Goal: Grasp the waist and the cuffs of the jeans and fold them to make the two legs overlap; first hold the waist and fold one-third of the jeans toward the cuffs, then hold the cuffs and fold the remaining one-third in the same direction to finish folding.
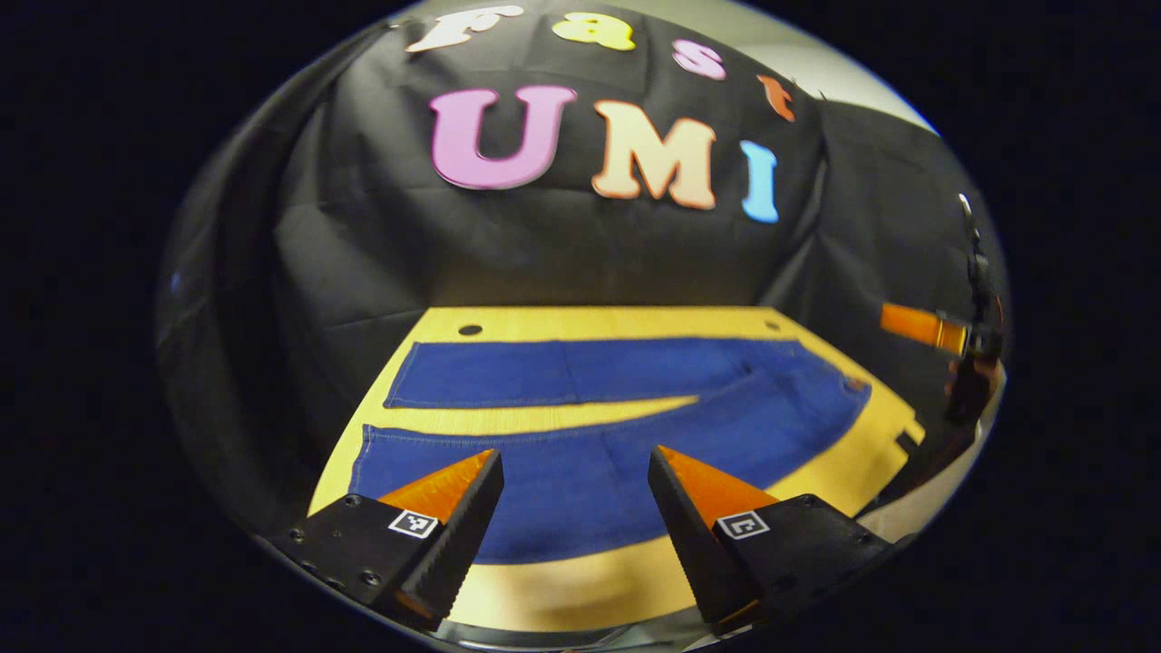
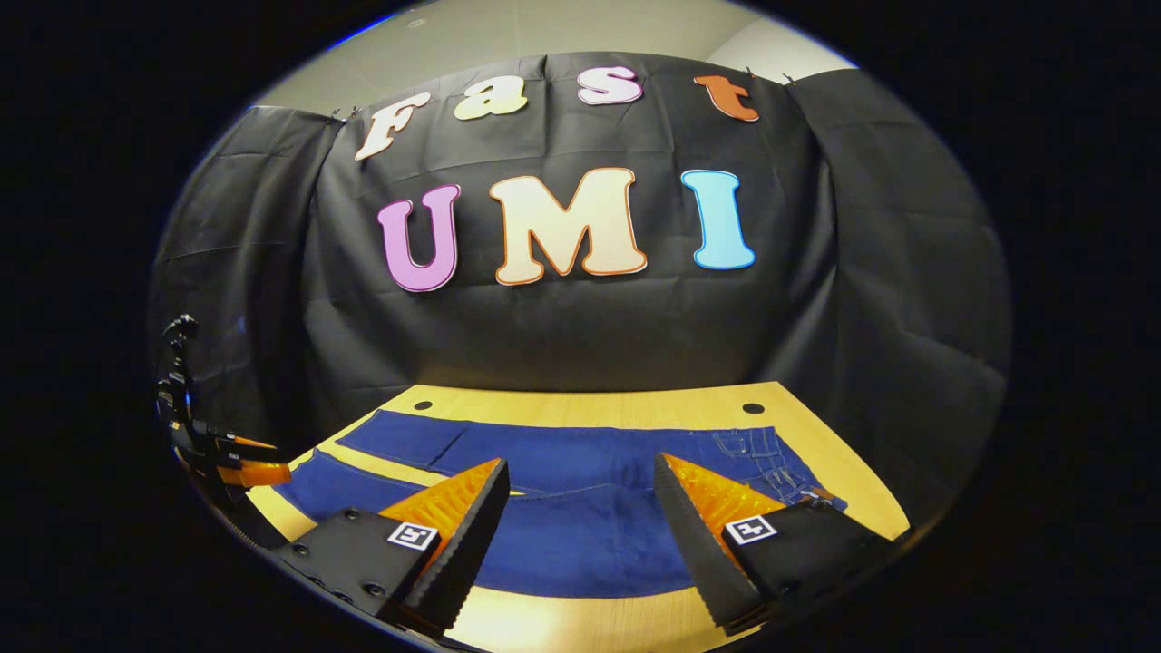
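- On the wooden table, a pair of blue jeans lies flat and spread out, with the two legs apart from each other and a strip of bare wood between them.
- In the left gripper view, the cuffs are on the left side and the waist is on the right side, near the right edge of the table.
- In the right gripper view, the waist with its pocket stitching is on the right and the legs run toward the left.
- The left gripper hangs above the near leg of the jeans, toward the cuff end. Its two fingers are spread wide and they hold nothing.
- The right gripper hangs above the jeans near the waist end. Its fingers are also spread wide, and no cloth is between them.
- In the left gripper view, the right gripper appears far off at the right edge, beyond the table corner.
- In the right gripper view, the left gripper appears at the left edge, just beside the cuff end of the jeans.
- Two small round holes are in the far part of the table top, close to the black cloth wall.
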Available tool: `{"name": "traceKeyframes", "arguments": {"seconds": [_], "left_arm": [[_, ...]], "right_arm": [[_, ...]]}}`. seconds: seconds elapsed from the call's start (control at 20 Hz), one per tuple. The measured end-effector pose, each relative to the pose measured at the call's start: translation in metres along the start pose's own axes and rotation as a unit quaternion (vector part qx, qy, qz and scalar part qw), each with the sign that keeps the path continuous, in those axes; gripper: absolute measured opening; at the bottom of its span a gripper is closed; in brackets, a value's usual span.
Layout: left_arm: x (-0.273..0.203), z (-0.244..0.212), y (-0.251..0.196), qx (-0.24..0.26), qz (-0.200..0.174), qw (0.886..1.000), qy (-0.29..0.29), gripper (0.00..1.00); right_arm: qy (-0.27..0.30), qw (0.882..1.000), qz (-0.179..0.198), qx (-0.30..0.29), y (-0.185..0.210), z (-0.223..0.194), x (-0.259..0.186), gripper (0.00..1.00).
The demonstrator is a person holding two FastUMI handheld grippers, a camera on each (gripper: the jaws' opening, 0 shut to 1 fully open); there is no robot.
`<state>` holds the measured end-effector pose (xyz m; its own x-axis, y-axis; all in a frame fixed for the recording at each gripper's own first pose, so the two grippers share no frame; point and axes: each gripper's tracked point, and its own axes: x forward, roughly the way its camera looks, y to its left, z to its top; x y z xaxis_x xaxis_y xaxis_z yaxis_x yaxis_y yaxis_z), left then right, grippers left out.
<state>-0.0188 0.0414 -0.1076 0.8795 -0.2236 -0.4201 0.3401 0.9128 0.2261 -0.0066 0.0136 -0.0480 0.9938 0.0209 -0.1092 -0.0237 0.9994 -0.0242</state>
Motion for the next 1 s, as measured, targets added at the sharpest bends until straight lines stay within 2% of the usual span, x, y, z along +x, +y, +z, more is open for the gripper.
{"name": "traceKeyframes", "arguments": {"seconds": [0.1,0.2,0.45,0.65,0.9,1.0], "left_arm": [[-0.003,-0.021,0.008,0.056,-0.029,0.997,0.046,0.95],[-0.005,-0.040,0.019,0.102,-0.059,0.989,0.092,0.95],[-0.005,-0.100,0.050,0.191,-0.123,0.950,0.213,0.94],[0.004,-0.120,0.065,0.203,-0.142,0.934,0.258,0.96],[0.012,-0.145,0.090,0.240,-0.146,0.911,0.301,0.96],[0.015,-0.149,0.095,0.248,-0.141,0.909,0.304,0.95]], "right_arm": [[0.011,1.000,0.000,0.004,0.000,-0.009,-0.004,0.99],[0.029,1.000,0.003,0.009,0.000,-0.018,-0.009,0.99],[0.053,0.999,-0.012,-0.003,-0.007,-0.035,-0.024,0.99],[0.073,0.997,-0.010,-0.010,-0.004,-0.049,-0.029,0.99],[0.095,0.995,-0.005,-0.011,0.000,-0.063,-0.033,0.99],[0.102,0.995,-0.007,-0.005,-0.002,-0.068,-0.033,0.99]]}}
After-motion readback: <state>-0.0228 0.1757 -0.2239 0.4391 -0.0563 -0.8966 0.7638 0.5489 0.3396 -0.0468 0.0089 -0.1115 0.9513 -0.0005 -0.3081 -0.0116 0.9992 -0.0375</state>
